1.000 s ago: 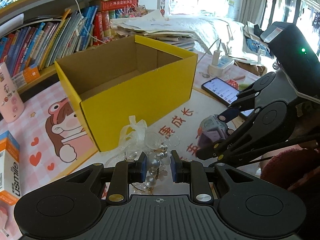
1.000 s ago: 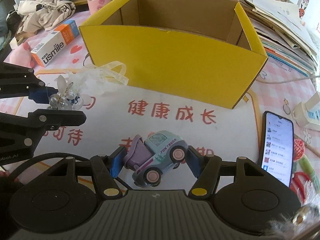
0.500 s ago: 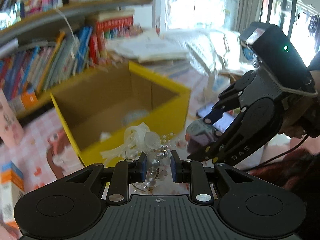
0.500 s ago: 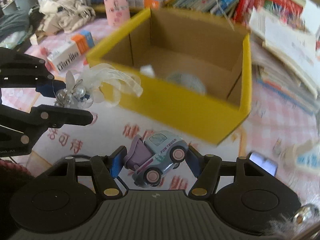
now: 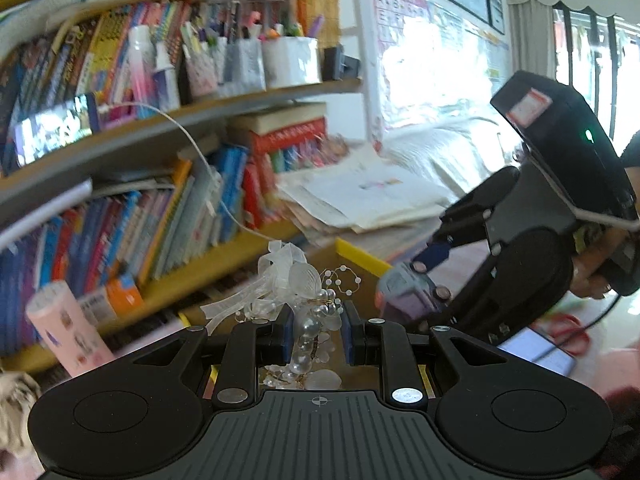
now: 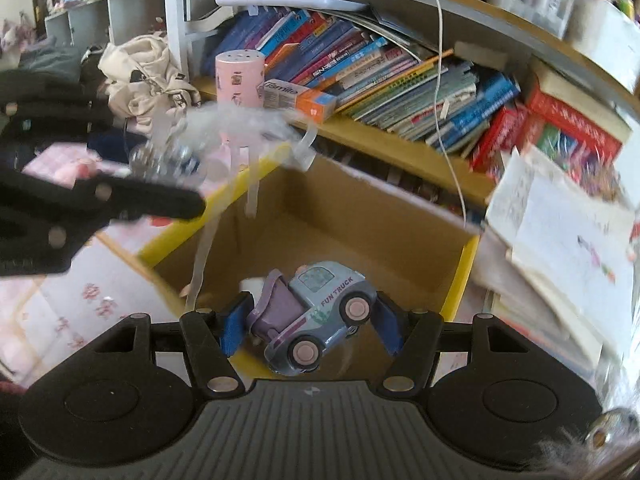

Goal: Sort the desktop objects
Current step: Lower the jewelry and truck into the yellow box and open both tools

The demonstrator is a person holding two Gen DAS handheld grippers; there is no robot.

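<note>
Black ribbed hand-held gripper [image 6: 310, 330], blue pads [image 6: 236, 326], silver screws

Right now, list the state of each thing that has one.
Left gripper: shut on the pearl hair ornament, held aloft.
Right gripper: shut on the toy car, above the box.
Yellow box: open-topped.
Phone: screen lit.

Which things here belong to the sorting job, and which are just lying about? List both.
In the job:
- toy truck, held by the right gripper
- pearl hair clip, held by the left gripper
- yellow box

Lying about:
- books
- pink bottle
- toothpaste carton
- phone
</note>
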